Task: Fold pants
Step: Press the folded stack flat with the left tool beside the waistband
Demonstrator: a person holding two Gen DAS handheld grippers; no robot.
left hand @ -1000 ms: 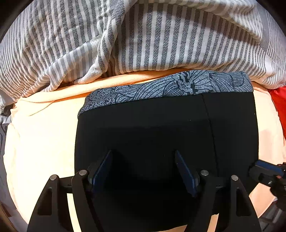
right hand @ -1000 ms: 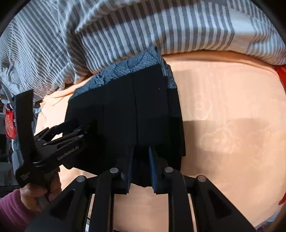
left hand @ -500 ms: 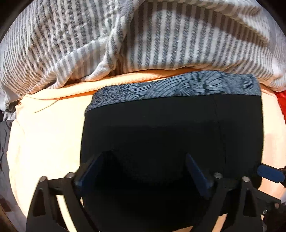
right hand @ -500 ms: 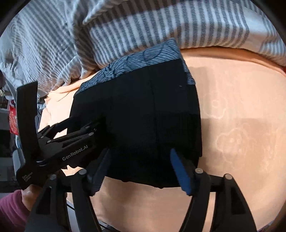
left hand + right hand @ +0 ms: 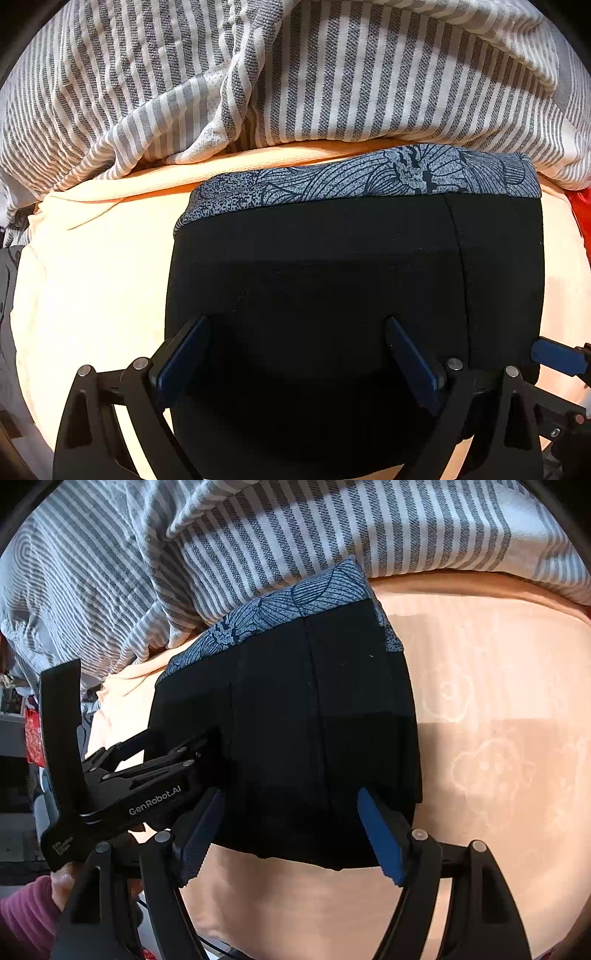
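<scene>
Black pants (image 5: 332, 251) lie folded into a compact rectangle on the peach sheet (image 5: 92, 277), their blue-grey patterned waistband (image 5: 369, 177) at the far edge. My left gripper (image 5: 295, 321) hovers open over the near half of the pants, pads apart from the cloth. One blue pad of the right gripper (image 5: 557, 356) shows at the right edge. In the right wrist view the pants (image 5: 295, 701) fill the middle. The right gripper (image 5: 291, 794) is opening over their near edge, which lies between the jaws without being pressed. The left gripper (image 5: 199, 746) reaches in from the left.
A grey and white striped blanket (image 5: 295, 74) is bunched along the far side, touching the waistband. Peach sheet (image 5: 498, 701) spreads to the right of the pants. A red item (image 5: 581, 210) sits at the right edge. A hand in a maroon sleeve (image 5: 22, 904) holds the left gripper.
The right gripper, pinched on the pants' near edge a second ago, has let go and spread wide. The left gripper's jaws have also widened. The pants stay flat.
</scene>
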